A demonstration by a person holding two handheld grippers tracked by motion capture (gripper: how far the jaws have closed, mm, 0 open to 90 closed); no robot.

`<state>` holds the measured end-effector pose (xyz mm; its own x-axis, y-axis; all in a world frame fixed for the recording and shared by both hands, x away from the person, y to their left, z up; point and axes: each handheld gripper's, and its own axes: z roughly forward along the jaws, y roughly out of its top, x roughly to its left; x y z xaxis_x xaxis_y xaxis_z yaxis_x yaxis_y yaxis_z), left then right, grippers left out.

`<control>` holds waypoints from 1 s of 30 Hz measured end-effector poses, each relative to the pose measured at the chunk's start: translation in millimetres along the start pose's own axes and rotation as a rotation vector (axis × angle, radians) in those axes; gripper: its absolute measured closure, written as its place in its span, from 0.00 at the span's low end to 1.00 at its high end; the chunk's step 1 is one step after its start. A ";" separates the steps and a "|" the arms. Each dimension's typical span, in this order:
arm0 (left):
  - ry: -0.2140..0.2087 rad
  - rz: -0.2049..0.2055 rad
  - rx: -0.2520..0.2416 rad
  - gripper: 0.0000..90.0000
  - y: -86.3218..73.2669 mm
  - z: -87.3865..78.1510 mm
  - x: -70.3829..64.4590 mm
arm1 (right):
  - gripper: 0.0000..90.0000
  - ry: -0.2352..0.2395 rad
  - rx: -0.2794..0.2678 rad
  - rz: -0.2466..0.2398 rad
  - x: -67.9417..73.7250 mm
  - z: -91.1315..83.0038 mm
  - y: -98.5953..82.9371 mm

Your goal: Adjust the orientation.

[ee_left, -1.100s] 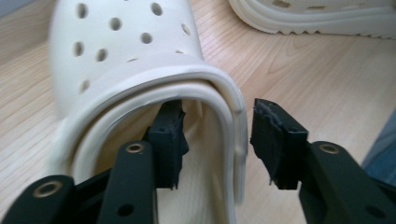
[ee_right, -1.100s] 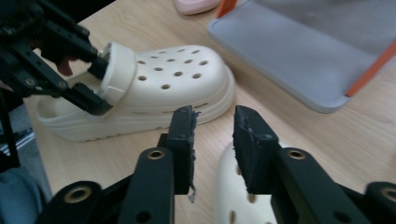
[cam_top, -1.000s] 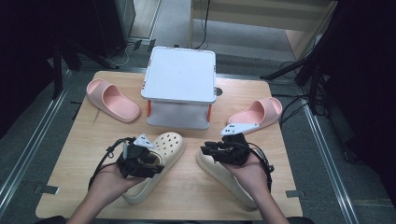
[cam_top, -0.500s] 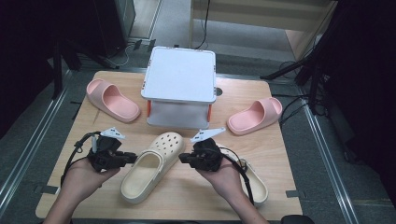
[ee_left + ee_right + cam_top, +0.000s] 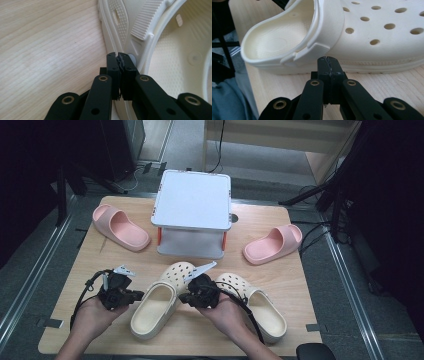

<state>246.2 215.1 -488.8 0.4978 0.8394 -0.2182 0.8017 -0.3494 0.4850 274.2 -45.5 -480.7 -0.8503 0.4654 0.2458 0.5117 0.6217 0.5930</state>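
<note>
Two cream clogs lie side by side on the wooden table, the left clog [image 5: 155, 305] and the right clog [image 5: 257, 306], toes pointing away. My left gripper [image 5: 131, 293] is shut and empty, its tips [image 5: 118, 56] against the left clog's [image 5: 175, 50] outer side by the strap rivet. My right gripper [image 5: 186, 296] is shut too, sitting between the two clogs. Its tips [image 5: 328, 61] are just short of the left clog's [image 5: 362, 32] inner side wall, below the strap.
A white two-level stand [image 5: 192, 215] sits at the table's middle back. One pink slide [image 5: 120, 227] lies to its left and another [image 5: 274, 244] to its right. The table's near edge [image 5: 175, 351] is close under my hands.
Both grippers have come off the clogs. The left swung out left, then back to the left clog's side. The right moved left into the gap between the clogs.
</note>
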 end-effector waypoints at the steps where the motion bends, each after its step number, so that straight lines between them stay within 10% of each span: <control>1: -0.002 0.006 0.003 0.98 -0.6 0.0 -1.1 | 1.00 -0.012 0.004 -0.009 -0.2 2.1 0.6; 20: -0.126 0.015 0.028 0.97 2.0 10.1 -16.7 | 1.00 -0.110 -0.018 0.027 -17.6 -4.4 2.0; 30: -0.089 -0.018 -0.112 0.70 7.1 -10.8 -3.1 | 0.83 -0.124 -0.073 -0.037 -16.2 -22.9 -0.8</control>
<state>246.8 214.5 -475.5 0.5155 0.8028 -0.2997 0.7712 -0.2822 0.5705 284.8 -68.0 -467.6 -0.8443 0.5203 0.1284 0.4660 0.5944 0.6553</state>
